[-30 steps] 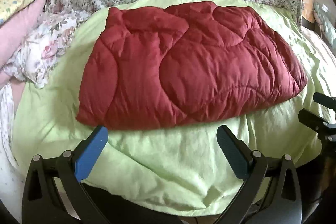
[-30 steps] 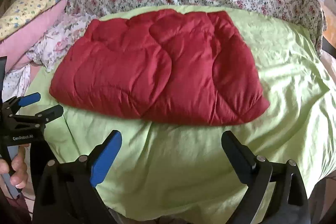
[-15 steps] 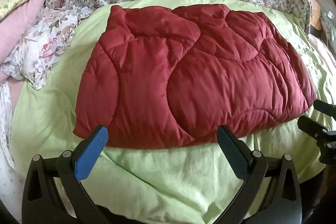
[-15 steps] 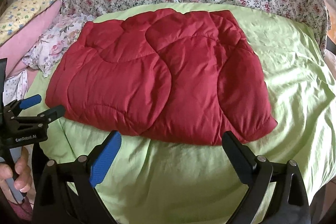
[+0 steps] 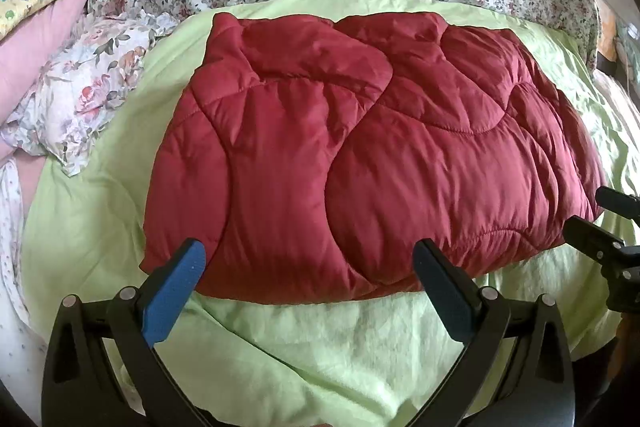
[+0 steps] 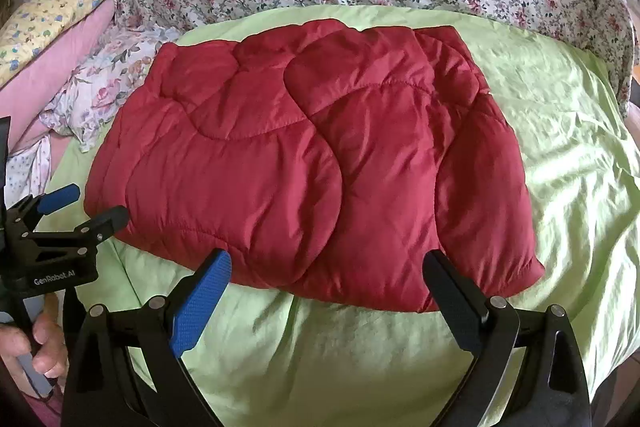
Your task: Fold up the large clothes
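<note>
One folded red quilted jacket lies on a green sheet on the bed. Two tools, left tool and right tool, hover at its near edge, both spread wide, empty.

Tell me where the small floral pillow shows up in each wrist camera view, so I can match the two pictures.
Left wrist: the small floral pillow lies at the left edge, left of the red quilted jacket.
Right wrist: the pillow sits upper left, beyond the jacket's far-left corner.
Shared landmark: the green sheet under the jacket.
</note>
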{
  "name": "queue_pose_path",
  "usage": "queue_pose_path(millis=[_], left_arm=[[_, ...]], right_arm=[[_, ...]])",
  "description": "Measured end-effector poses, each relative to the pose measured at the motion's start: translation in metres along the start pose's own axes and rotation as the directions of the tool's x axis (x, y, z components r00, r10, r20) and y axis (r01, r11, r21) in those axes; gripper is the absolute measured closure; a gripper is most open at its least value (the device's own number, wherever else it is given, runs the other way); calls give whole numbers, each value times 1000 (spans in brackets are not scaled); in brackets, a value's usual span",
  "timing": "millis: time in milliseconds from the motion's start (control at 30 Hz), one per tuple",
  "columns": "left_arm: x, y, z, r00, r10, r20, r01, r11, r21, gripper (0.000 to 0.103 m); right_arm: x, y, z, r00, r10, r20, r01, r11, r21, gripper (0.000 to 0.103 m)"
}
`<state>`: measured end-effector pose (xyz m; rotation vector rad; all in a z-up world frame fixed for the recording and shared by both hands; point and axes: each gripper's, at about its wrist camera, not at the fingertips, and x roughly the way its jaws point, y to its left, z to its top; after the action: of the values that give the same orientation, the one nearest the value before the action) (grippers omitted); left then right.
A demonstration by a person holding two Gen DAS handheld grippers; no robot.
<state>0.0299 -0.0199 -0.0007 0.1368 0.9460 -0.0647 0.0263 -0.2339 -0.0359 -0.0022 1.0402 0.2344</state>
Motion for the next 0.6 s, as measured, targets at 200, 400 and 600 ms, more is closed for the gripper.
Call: queue_pose_path(millis=[200, 400, 600], left_arm=[[0, 0, 2, 1000, -1, 6, 1, 1000, -1, 0], [1, 1, 4, 1000, -3, 5, 3, 1000, -5, 0], [1, 0, 5, 1000, -4, 7, 4, 1000, -3, 0]], right_arm=[[1, 0, 3, 1000, 1, 1, -1, 1000, 5, 5], [3, 1, 3, 1000, 2, -3, -2, 1000, 6, 6], [4, 0, 4, 1000, 1, -4, -1, 1000, 10, 5]])
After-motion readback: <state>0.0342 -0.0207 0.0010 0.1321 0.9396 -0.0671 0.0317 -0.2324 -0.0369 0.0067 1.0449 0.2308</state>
